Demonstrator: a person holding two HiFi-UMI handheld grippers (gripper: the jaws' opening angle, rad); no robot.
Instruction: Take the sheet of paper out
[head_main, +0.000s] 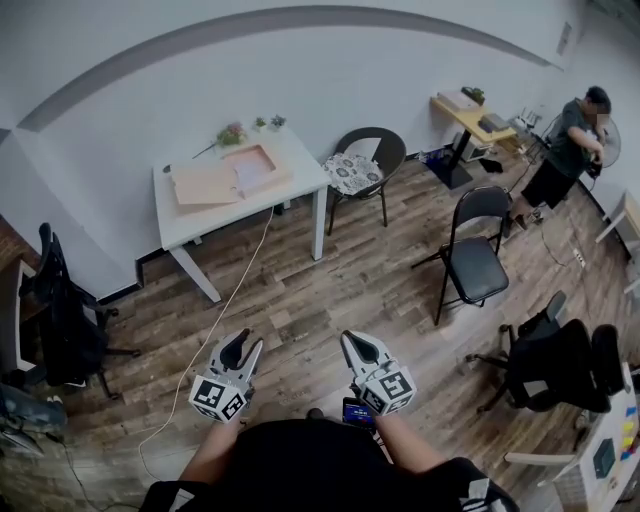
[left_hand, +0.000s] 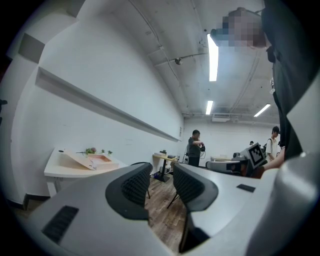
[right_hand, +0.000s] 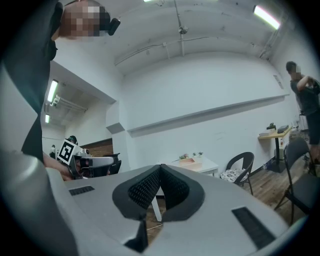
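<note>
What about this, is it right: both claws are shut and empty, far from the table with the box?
No. Only the right claw is shut; the left gripper view shows the left claw open, jaws apart. Both are empty, far from the table with the box.

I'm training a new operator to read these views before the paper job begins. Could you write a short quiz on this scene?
1. True or false: the left claw has its jaws apart with nothing between them.
2. Where does the flat box sit? A) on the white table B) on a folding chair C) on the floor
3. Fill in the blank: the right claw is ___ (open or shut).

Key: 1 true; 2 A; 3 shut.
</note>
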